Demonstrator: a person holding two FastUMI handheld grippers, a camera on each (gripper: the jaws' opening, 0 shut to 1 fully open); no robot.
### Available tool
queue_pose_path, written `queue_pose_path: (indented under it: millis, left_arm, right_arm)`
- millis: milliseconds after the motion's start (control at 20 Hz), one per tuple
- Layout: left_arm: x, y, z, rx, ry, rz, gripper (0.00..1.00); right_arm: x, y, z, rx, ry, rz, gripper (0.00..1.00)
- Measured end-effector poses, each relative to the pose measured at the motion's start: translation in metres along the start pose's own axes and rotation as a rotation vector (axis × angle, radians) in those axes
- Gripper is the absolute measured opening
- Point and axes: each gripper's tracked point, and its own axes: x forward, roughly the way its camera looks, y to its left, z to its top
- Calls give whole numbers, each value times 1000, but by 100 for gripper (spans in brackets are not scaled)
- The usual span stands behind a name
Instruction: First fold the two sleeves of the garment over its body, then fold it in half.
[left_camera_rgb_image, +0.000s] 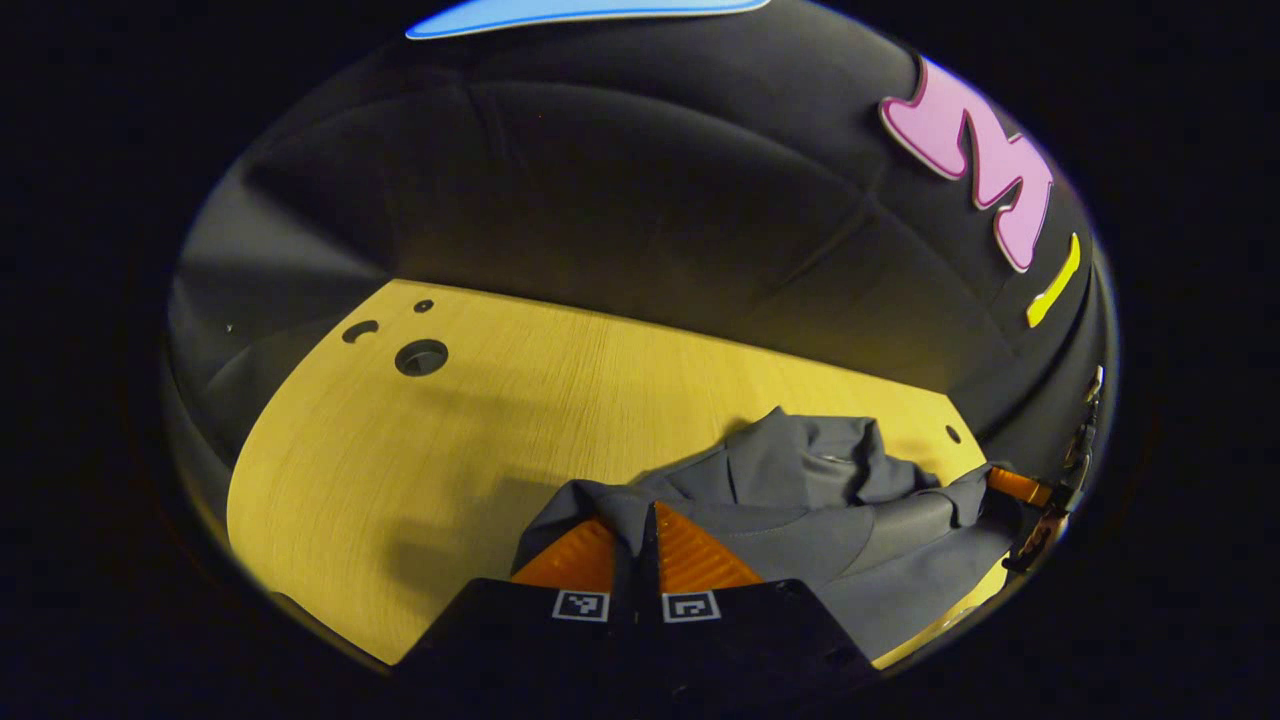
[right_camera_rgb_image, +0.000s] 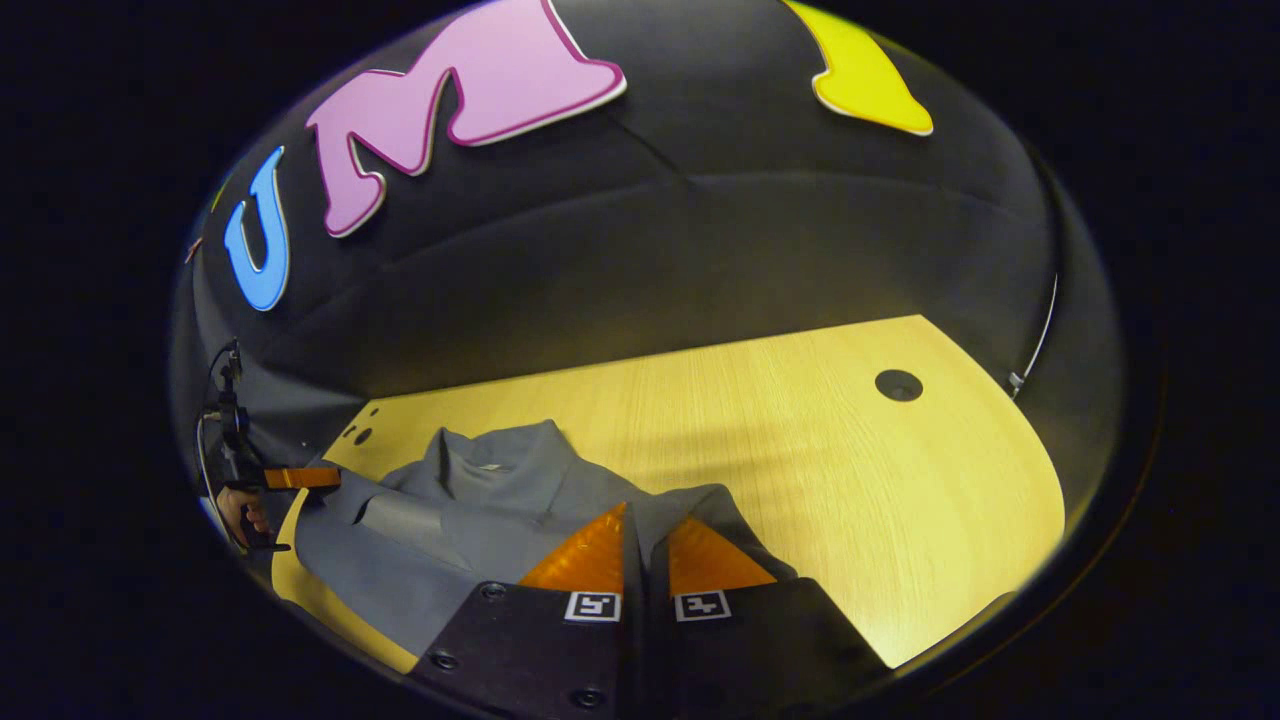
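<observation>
A grey garment (left_camera_rgb_image: 800, 500) lies bunched on the wooden table (left_camera_rgb_image: 450, 450), its collar toward the back wall. In the left gripper view my left gripper (left_camera_rgb_image: 648, 510) is shut on a fold of the garment at its left edge. The right gripper (left_camera_rgb_image: 1030, 495) shows far right in that view, gripping the opposite edge. In the right gripper view the garment (right_camera_rgb_image: 470, 500) spreads to the left, and my right gripper (right_camera_rgb_image: 645, 515) is shut with grey cloth pinched between its fingers. The left gripper (right_camera_rgb_image: 300, 478) shows at the far left with a hand (right_camera_rgb_image: 240, 515) behind it.
The table has round holes (left_camera_rgb_image: 421, 357) near its far left corner and another hole (right_camera_rgb_image: 898, 384) at the far right. Bare wood (right_camera_rgb_image: 850, 480) stretches to the right of the garment. The black cloth wall (left_camera_rgb_image: 640, 200) closes off the back.
</observation>
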Motion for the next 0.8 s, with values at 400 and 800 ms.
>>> queue_pose_path:
  millis: [400,800]
  left_arm:
    - [27,6,-27,23,72,76,9]
    - [-1,-7,-15,50,-21,51,65]
  right_arm:
    - [28,-10,-39,65,114,-31,16]
    - [2,-17,-25,68,96,-72,67]
